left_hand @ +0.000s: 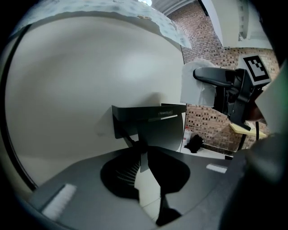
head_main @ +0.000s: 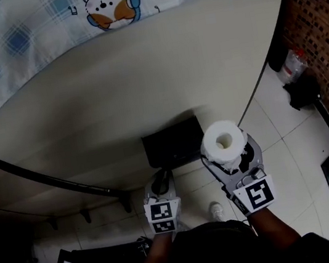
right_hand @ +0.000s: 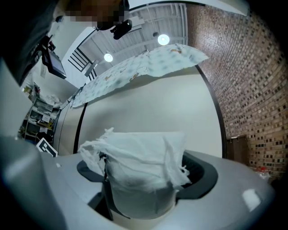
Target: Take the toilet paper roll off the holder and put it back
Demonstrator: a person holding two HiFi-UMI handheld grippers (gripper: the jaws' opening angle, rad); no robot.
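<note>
Low on the wall point(head_main: 141, 69): left gripper point(left_hand: 143, 158) jaws nearly together, seemingly pinching the black holder's point(left_hand: 155, 120) thin edge, which only its own view shows. Right gripper point(head_main: 234, 158) jaws wide, clamped on the toilet paper roll point(right_hand: 139, 170), which is off the holder, just to its right.

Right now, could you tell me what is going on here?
A person works with two hand-held grippers at a black holder on the wall. The right gripper holds the roll, off the holder and just to its right in the head view. The left gripper appears closed on a thin part at the holder's lower edge. The roll is not yet back on.
</note>
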